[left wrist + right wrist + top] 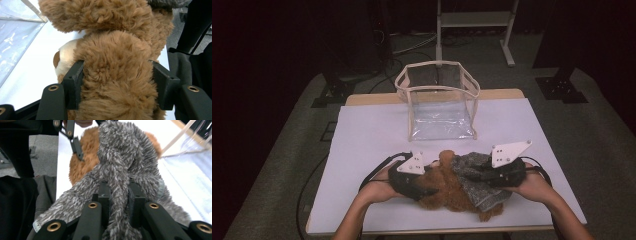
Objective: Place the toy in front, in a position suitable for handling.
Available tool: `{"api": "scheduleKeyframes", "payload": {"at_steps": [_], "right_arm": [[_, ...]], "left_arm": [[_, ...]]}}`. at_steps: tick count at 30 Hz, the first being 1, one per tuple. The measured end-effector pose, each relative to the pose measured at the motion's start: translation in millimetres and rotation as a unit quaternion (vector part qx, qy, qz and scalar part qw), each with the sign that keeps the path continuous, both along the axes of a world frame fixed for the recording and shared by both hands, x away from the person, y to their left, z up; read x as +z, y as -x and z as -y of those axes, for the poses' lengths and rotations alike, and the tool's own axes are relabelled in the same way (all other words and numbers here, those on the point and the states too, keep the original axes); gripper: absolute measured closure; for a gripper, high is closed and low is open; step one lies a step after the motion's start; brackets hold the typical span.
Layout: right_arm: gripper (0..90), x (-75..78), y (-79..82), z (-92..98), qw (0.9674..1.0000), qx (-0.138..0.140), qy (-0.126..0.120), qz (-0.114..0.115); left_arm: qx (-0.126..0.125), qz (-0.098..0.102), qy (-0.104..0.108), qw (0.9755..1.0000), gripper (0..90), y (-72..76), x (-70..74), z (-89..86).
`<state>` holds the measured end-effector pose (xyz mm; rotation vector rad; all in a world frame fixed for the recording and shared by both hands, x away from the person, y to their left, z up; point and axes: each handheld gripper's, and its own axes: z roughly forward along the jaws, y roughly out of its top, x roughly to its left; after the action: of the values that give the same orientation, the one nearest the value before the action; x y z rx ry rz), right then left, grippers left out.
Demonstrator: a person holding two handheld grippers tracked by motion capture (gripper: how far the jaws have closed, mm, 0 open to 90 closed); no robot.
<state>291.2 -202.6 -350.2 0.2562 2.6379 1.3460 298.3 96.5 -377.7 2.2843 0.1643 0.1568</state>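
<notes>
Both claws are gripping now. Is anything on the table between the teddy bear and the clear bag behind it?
Nothing visible. The left claw clamps the brown teddy bear, the right claw pinches the grey fuzzy garment draped on it. Between them and the clear bag there is bare white table. The bag stands upright with its top open.

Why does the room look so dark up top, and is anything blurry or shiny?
High view: light falls on the white table, the room behind sinks into black, the clear bag glints faintly. Left gripper view: the brown teddy bear is crisp, evenly lit. Right gripper view: the grey fuzzy garment is sharp, its nearest fur slightly soft.
</notes>
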Motion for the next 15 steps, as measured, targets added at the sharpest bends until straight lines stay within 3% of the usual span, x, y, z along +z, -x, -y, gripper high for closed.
{"api": "scheduleKeyframes", "payload": {"at_steps": [4,9,13,15], "right_arm": [[75.5,12.6,-5.4,-11.4,0.9998,-0.001,-0.007,0.02],[75.5,11.6,-9.9,-26.4,0.9997,0.012,-0.01,0.016],[75.5,2.4,-7.7,-19.8,0.9999,0.012,0.001,0.005],[75.5,-4.9,-2.1,-1.4,0.9999,-0.002,0.012,0.001]], "left_arm": [[-0.001,0.002,-0.005,1.0,36.1,1.0,0.6,0.7],[-0.002,0.0,-0.001,1.0,36.1,1.3,-0.6,-1.8],[-0.001,-0.002,0.003,1.0,36.3,1.5,-1.5,-3.5],[0.0,-0.001,0.004,1.0,36.4,1.4,-1.7,-3.6]]}}
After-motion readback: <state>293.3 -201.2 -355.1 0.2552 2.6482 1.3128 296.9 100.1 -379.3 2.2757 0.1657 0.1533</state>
